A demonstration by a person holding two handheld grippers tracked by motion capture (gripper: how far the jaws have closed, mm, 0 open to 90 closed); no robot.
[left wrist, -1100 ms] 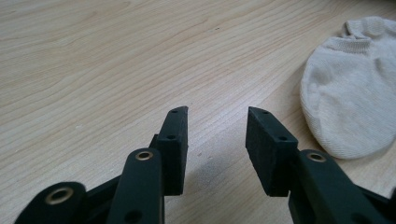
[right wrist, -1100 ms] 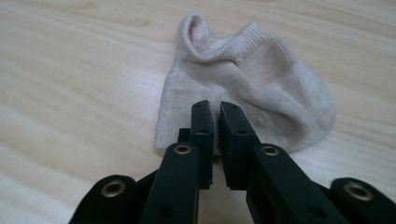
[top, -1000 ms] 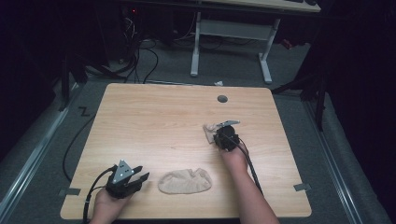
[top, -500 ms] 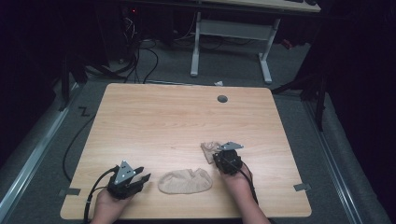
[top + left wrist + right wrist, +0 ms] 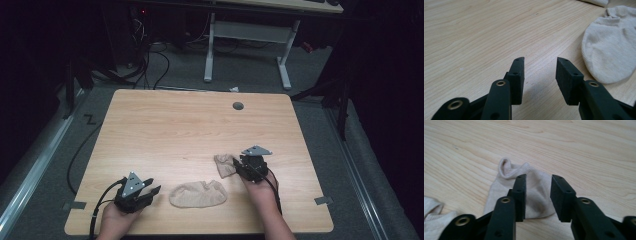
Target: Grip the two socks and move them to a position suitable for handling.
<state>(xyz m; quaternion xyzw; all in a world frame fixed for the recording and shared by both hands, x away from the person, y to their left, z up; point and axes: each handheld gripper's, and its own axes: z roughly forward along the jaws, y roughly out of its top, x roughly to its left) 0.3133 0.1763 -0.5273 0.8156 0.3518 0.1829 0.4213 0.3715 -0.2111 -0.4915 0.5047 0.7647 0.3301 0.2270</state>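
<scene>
Two socks are seen on table (image 5: 165, 130): flat sock (image 5: 198, 193) near front edge, crumpled sock (image 5: 524, 192) under right gripper (image 5: 537, 195), jaws parted, nothing held; left gripper (image 5: 540, 75) open, empty; if closed shallow, fabric may be missed.

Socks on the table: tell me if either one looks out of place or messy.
The sock by the right claw is rumpled: this sock has its cuff curled up, and it lies apart from the flat sock at the table's near edge. Nothing looks damaged.
</scene>
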